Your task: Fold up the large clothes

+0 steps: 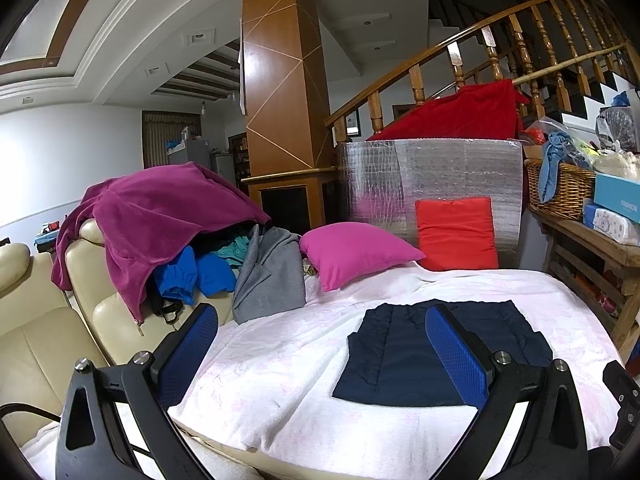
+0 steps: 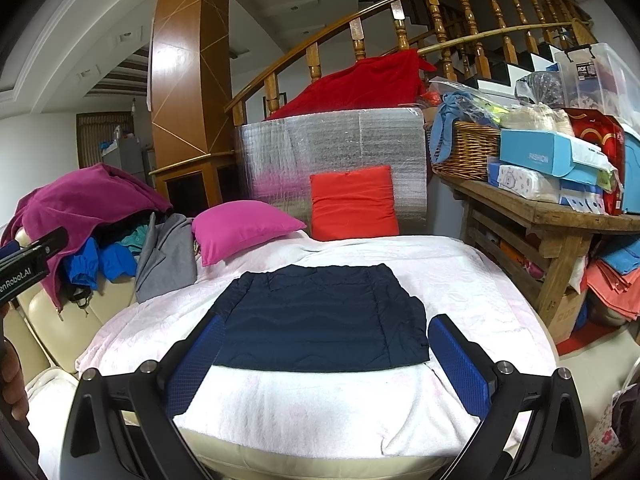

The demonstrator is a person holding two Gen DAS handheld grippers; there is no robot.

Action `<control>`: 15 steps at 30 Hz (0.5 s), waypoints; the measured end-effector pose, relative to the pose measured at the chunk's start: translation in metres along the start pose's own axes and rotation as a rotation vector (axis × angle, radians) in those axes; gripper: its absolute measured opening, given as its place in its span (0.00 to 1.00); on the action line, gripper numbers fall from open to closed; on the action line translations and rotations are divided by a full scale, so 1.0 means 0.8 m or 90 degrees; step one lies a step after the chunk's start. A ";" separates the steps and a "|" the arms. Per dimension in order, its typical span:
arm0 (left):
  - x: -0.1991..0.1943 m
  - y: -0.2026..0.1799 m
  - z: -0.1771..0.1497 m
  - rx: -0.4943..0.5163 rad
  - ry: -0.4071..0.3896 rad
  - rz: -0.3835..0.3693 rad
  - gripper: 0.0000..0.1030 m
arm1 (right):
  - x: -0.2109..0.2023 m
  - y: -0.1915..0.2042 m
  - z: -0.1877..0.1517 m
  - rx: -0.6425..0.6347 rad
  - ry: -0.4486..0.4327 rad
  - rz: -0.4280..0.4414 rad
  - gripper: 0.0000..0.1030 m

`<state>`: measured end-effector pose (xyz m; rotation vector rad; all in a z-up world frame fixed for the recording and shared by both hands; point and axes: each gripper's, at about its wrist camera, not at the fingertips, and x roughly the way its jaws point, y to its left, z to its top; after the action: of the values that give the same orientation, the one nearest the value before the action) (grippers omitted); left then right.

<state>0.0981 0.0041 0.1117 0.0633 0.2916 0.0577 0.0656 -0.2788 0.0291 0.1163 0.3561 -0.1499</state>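
In the left wrist view, the left gripper (image 1: 324, 340) was spread wide and held nothing. The navy garment (image 1: 400, 356) lay flat on the white blanket (image 1: 260, 360), folded into a near rectangle. From this gripper it lay ahead and to the right, at about 1 o'clock; the right finger (image 1: 456, 348) covered part of it, while the left finger (image 1: 192, 344) stood over bare blanket. The garment looked slightly longer from near to far here, but the fisheye bends shapes, so I cannot be sure. The pile of clothes (image 1: 192, 240) on the sofa (image 1: 40, 320) was at 10 o'clock, well apart from the garment.

In the right wrist view, the right gripper (image 2: 326, 352) was also released and empty. Here the garment (image 2: 320, 320) lay straight ahead at 12 o'clock, between the two fingers in the picture, its near edge running from 9 to 3 o'clock. The pink pillow (image 2: 244, 228) and the red pillow (image 2: 354, 204) were behind it, near but not touching. Part of the left gripper (image 2: 28, 260) showed at 9 o'clock.

I judge that the right gripper was better centred on the garment, and the left must go toward its right to reach an edge.
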 end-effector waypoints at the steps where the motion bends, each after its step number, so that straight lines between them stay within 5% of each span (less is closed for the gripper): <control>1: 0.000 0.000 0.000 0.000 0.000 0.000 1.00 | 0.000 0.000 0.000 -0.001 0.000 0.000 1.00; 15: 0.003 0.007 0.001 -0.003 0.003 -0.001 1.00 | 0.001 0.009 0.008 -0.014 0.004 -0.001 1.00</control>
<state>0.1006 0.0097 0.1117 0.0581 0.2963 0.0576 0.0700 -0.2728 0.0356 0.0951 0.3639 -0.1469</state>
